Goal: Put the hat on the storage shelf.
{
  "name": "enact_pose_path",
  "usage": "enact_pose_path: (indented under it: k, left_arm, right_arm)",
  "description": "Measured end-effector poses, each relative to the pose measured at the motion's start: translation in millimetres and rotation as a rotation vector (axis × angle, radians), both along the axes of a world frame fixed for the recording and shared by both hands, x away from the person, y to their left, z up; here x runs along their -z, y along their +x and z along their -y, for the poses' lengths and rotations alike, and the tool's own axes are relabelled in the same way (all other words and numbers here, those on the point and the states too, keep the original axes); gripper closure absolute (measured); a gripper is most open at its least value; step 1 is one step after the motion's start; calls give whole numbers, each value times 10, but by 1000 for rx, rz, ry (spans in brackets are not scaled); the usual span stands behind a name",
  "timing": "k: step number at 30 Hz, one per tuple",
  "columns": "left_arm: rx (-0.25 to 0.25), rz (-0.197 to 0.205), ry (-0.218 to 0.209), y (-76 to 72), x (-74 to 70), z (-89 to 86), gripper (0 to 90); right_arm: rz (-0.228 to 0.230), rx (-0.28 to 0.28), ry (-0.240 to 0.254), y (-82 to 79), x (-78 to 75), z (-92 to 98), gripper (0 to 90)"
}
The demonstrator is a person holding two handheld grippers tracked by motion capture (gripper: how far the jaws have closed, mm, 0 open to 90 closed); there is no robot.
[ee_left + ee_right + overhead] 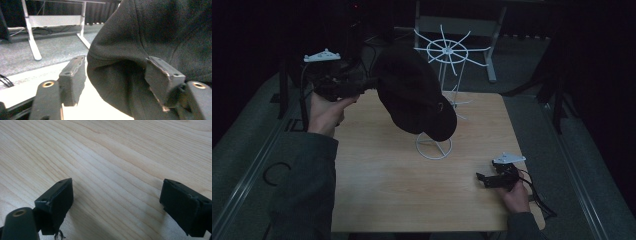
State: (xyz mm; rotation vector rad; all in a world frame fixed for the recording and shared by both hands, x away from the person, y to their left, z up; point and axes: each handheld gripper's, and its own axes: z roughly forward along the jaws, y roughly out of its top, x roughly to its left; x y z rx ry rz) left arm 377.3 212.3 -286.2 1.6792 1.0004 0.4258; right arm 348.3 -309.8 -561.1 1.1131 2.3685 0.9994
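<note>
Above the bench's far left corner, the left claw (373, 83) stands spread around the black cap's (414, 92) edge, the cap extending rightward over the white stand (433, 146).

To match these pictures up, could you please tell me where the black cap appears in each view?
High view: the black cap sits upper centre, over the white wire stand, with the left tool at its left edge.
Left gripper view: the cap takes up the right half, its edge between the tool's open jaws.
Right gripper view: I see no cap, just bare tabletop.
Shared landmark: the light wooden tabletop.
</note>
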Motion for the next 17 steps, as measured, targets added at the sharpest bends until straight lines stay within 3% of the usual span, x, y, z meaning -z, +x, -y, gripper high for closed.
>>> enact_pose_path:
  k: [7, 10, 17]
  left_arm:
    - [-19, 8, 35, -72, -21, -10, 440]
    - [-38, 23, 71, -129, -42, -9, 445]
    - [-81, 8, 109, -217, -63, -31, 448]
  right_arm:
    - [0, 0, 0, 0, 0, 0, 116]
    - [-1, 0, 0, -1, 0, 0, 116]
    - [1, 0, -1, 0, 0, 0, 116]
